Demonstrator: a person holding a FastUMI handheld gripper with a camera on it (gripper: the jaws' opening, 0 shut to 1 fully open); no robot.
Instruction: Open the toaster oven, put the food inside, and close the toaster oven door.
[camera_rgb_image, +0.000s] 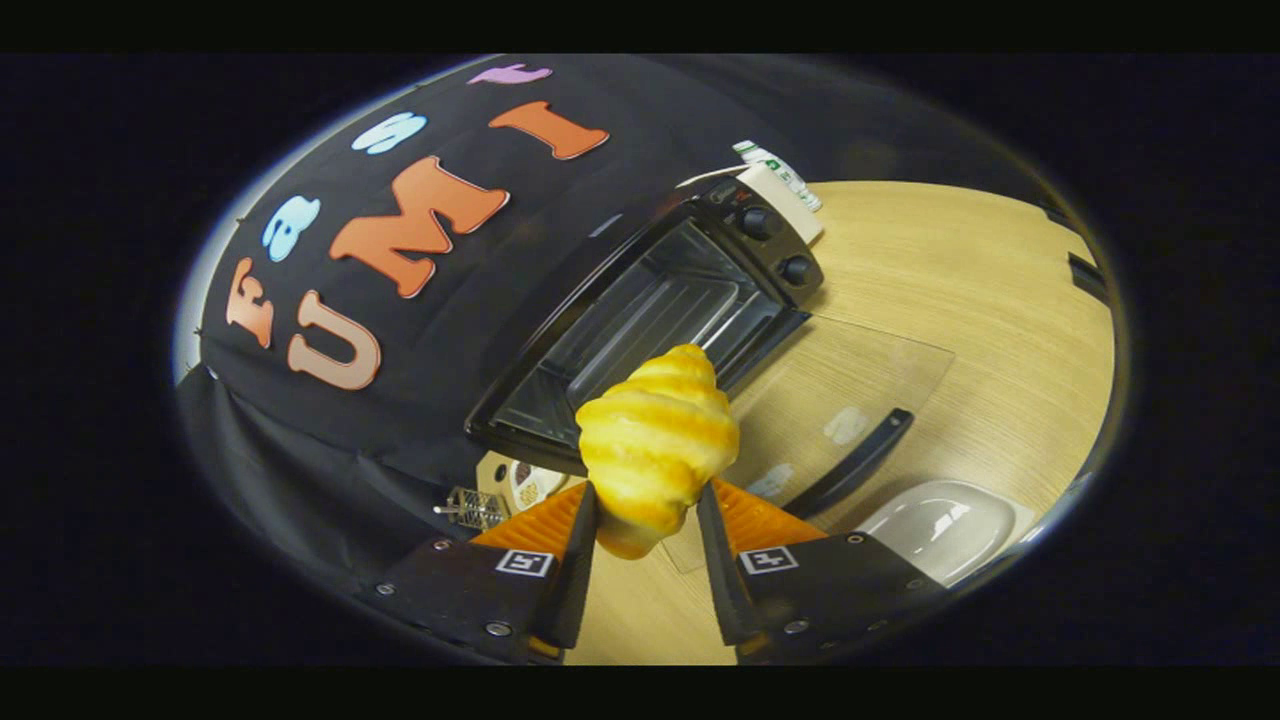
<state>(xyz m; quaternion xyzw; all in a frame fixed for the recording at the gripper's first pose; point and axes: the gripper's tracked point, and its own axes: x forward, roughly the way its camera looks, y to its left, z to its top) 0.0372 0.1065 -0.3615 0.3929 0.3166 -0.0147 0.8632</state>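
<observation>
My gripper is shut on a golden croissant, which stands up between the two fingers, its tip pointing at the oven. Beyond the fingers the black toaster oven stands open, its dark cavity and tray showing. Its glass door lies folded down flat over the wooden table, with the black door handle at its outer edge. Two knobs sit on the oven's control panel. The croissant hangs above the table, just short of the oven's opening.
A white plate rests on the table beside the right finger, past the door handle. A white box with green print stands behind the oven. Small items, one a little wire rack, lie by the left finger.
</observation>
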